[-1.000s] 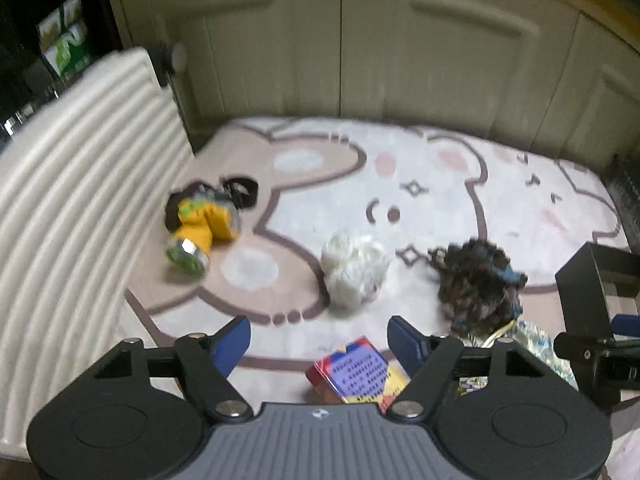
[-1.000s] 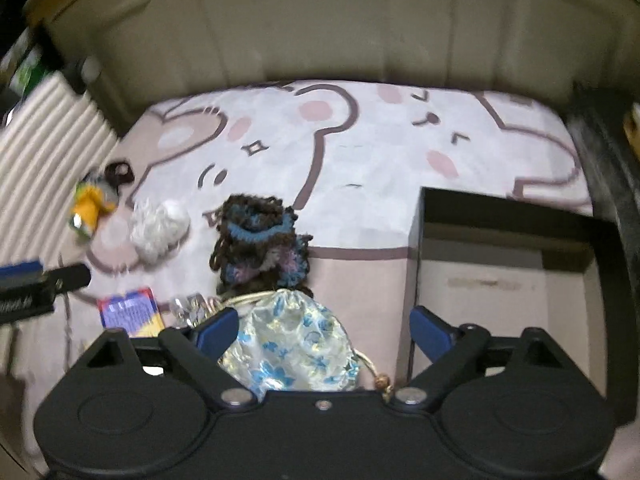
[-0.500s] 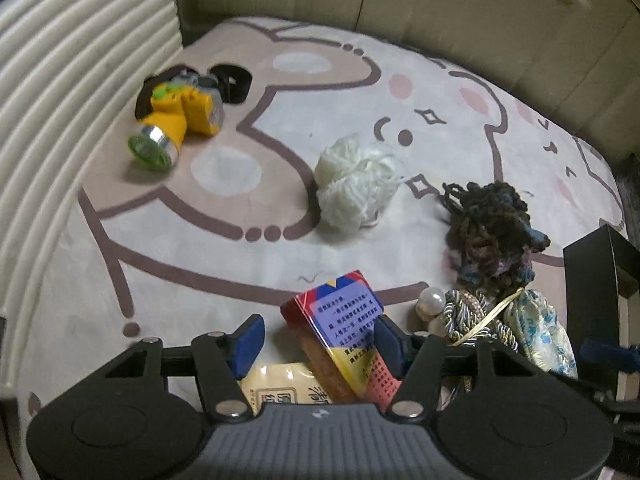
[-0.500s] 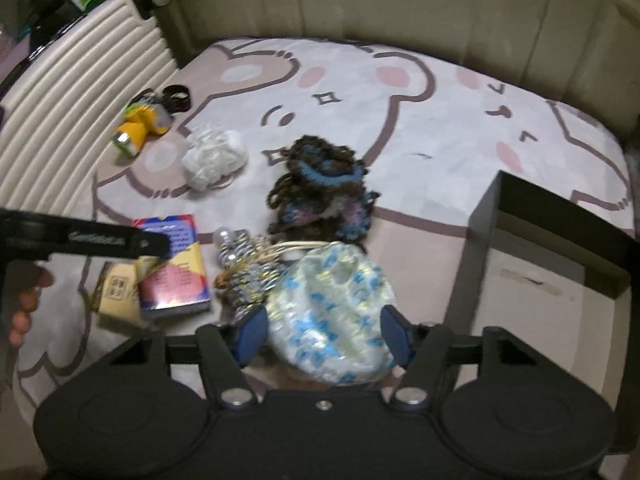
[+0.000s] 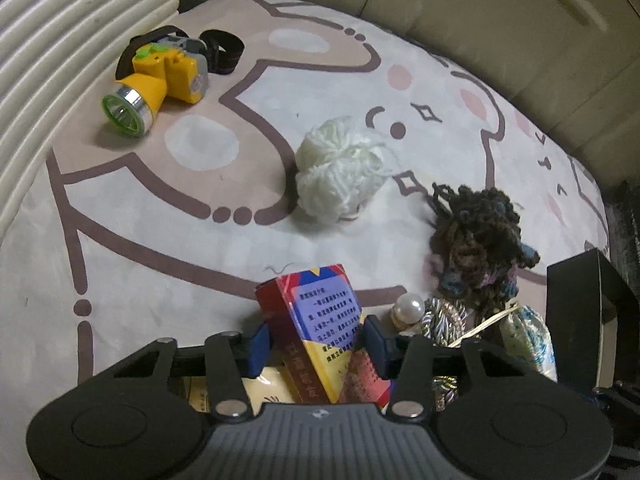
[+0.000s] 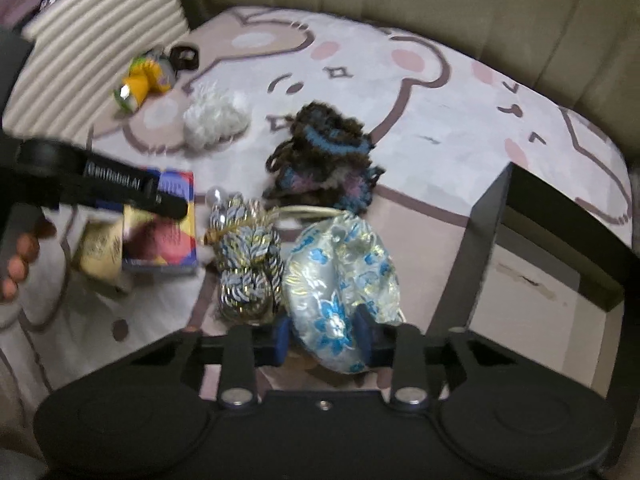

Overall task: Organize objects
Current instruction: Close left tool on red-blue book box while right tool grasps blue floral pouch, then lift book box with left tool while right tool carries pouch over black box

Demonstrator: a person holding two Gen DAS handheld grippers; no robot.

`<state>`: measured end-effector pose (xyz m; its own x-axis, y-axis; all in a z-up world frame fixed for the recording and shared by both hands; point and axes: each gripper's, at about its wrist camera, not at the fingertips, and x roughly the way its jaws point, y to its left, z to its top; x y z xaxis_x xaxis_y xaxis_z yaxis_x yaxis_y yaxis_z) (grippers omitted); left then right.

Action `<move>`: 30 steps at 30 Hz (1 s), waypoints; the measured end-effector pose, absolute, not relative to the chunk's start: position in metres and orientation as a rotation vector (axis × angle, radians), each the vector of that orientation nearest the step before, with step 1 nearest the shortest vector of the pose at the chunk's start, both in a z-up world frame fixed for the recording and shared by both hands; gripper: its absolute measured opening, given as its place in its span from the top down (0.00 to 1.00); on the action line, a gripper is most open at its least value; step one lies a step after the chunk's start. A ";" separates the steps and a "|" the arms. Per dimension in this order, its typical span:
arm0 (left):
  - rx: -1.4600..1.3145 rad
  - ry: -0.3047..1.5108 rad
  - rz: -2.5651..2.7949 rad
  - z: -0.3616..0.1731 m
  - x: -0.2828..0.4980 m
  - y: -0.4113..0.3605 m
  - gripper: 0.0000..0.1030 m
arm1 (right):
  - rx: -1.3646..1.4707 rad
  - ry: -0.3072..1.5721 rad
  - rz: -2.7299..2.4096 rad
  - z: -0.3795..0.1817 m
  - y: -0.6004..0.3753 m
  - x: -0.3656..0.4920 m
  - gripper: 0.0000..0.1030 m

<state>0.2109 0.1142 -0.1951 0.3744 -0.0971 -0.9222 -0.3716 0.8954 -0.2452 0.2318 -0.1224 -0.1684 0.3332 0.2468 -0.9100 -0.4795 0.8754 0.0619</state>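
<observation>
My left hand-held gripper point(image 5: 316, 340) is closed on a red, blue and yellow box point(image 5: 320, 320), one blue pad on each side of it; the box stands tilted between the pads, over a yellow packet point(image 5: 268, 390) lying under it. Ahead of this hand-held gripper on the cartoon-print bed cover point(image 5: 160, 240) lies a white ball of yarn point(image 5: 340, 178), and far ahead to the left a yellow headlamp point(image 5: 160, 80) with its black strap. To the right ahead lies a dark brown and blue yarn bundle point(image 5: 478, 240), with a pearl bead point(image 5: 409, 307) and braided cord point(image 5: 442, 318) nearer.

My right hand-held gripper point(image 6: 322, 334) grips a floral satin pouch point(image 6: 340, 280), whose near edge is pinched between the pads. Just left of the pouch lies the braided cord point(image 6: 248, 268); straight ahead, the dark yarn bundle point(image 6: 324, 164). To the right stands an open black box point(image 6: 560, 220).
</observation>
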 end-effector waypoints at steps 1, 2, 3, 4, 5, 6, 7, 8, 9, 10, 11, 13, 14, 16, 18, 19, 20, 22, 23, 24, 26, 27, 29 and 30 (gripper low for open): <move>-0.455 1.179 0.180 -0.194 0.211 0.113 0.58 | -0.217 1.128 0.475 -0.166 -0.125 0.233 0.79; -0.453 1.171 0.178 -0.192 0.211 0.112 0.62 | -0.201 1.122 0.470 -0.164 -0.128 0.234 0.84; -0.448 1.161 0.173 -0.189 0.211 0.111 0.64 | -0.186 1.116 0.461 -0.162 -0.131 0.234 0.86; -0.447 1.150 0.165 -0.186 0.211 0.109 0.70 | -0.172 1.111 0.454 -0.160 -0.134 0.234 0.88; -0.447 1.138 0.158 -0.183 0.210 0.108 0.75 | -0.160 1.106 0.450 -0.158 -0.136 0.234 0.89; -0.441 1.131 0.153 -0.180 0.210 0.106 0.76 | -0.141 1.101 0.449 -0.156 -0.139 0.235 0.89; -0.419 1.127 0.153 -0.177 0.210 0.103 0.79 | -0.123 1.097 0.451 -0.154 -0.142 0.234 0.89; -0.388 1.124 0.153 -0.174 0.209 0.100 0.80 | -0.106 1.093 0.453 -0.152 -0.144 0.234 0.89; -0.359 1.120 0.152 -0.172 0.209 0.097 0.80 | -0.093 1.085 0.454 -0.149 -0.145 0.232 0.89; -0.336 1.118 0.149 -0.170 0.208 0.095 0.80 | -0.083 1.075 0.455 -0.145 -0.146 0.231 0.89; -0.317 1.115 0.145 -0.168 0.206 0.094 0.80 | -0.071 1.065 0.456 -0.142 -0.147 0.230 0.89; -0.274 1.104 0.140 -0.162 0.203 0.090 0.80 | -0.031 1.047 0.460 -0.135 -0.151 0.228 0.89; -0.264 1.098 0.139 -0.159 0.201 0.090 0.80 | -0.006 1.038 0.461 -0.131 -0.153 0.227 0.89; -0.238 1.080 0.131 -0.151 0.197 0.086 0.80 | 0.036 1.021 0.466 -0.124 -0.156 0.225 0.89; -0.212 1.057 0.122 -0.142 0.192 0.081 0.80 | 0.064 1.002 0.467 -0.118 -0.158 0.222 0.89; -0.206 1.044 0.117 -0.138 0.189 0.079 0.80 | 0.069 0.994 0.466 -0.115 -0.158 0.220 0.89; -0.201 1.031 0.113 -0.133 0.186 0.076 0.80 | 0.072 0.987 0.465 -0.112 -0.159 0.219 0.89; -0.192 1.005 0.106 -0.123 0.181 0.072 0.80 | 0.085 0.979 0.466 -0.108 -0.159 0.216 0.89; -0.187 0.994 0.105 -0.119 0.178 0.069 0.80 | 0.088 0.977 0.467 -0.106 -0.159 0.214 0.89; -0.181 0.983 0.104 -0.115 0.175 0.067 0.80 | 0.090 0.973 0.468 -0.104 -0.160 0.213 0.89; -0.181 0.962 0.101 -0.107 0.171 0.064 0.80 | 0.088 0.964 0.471 -0.100 -0.161 0.209 0.89; -0.185 0.952 0.098 -0.103 0.168 0.062 0.80 | 0.090 0.956 0.471 -0.097 -0.162 0.207 0.89; -0.183 0.931 0.096 -0.096 0.165 0.058 0.80 | 0.094 0.938 0.470 -0.091 -0.165 0.203 0.89; -0.179 0.920 0.097 -0.092 0.163 0.057 0.80 | 0.096 0.925 0.469 -0.087 -0.168 0.201 0.89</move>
<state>0.1629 0.0565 -0.0922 0.6031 0.0069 -0.7976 -0.1594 0.9808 -0.1121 0.2009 -0.1677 -0.0872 0.5091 0.4294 -0.7460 -0.3486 0.8953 0.2774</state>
